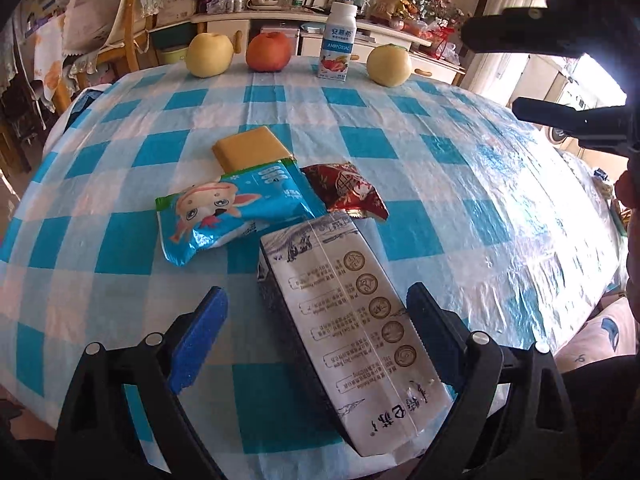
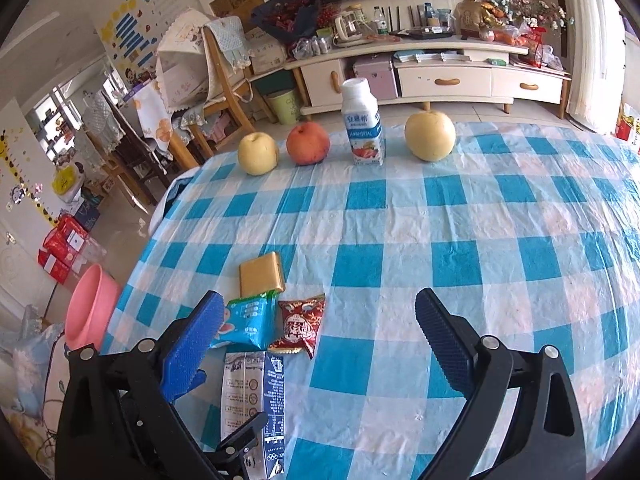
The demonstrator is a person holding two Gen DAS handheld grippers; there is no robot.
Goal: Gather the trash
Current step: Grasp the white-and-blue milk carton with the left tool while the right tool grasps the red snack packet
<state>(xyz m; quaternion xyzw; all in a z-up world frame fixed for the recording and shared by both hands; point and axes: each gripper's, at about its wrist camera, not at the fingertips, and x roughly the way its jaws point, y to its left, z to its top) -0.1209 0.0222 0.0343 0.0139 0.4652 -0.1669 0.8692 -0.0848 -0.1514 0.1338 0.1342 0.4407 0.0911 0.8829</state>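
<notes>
A grey-white milk carton (image 1: 348, 320) lies flat on the blue checked tablecloth (image 1: 460, 184), between the fingers of my left gripper (image 1: 316, 332). That gripper is open; its left pad stands clear of the carton and its right pad is close to the carton's edge. Just beyond lie a blue cartoon snack wrapper (image 1: 236, 208), a red wrapper (image 1: 346, 190) and a flat gold box (image 1: 252, 148). My right gripper (image 2: 320, 336) hovers open and holds nothing, to the right of the wrappers (image 2: 300, 324). The carton (image 2: 256, 392) sits at its lower left.
Two yellow pears (image 2: 258, 152) (image 2: 430, 134), a red apple (image 2: 308, 144) and a yogurt bottle (image 2: 362, 124) line the table's far edge. A pink basin (image 2: 90, 308) sits off the table's left side. Chairs and a low cabinet (image 2: 440, 80) stand behind.
</notes>
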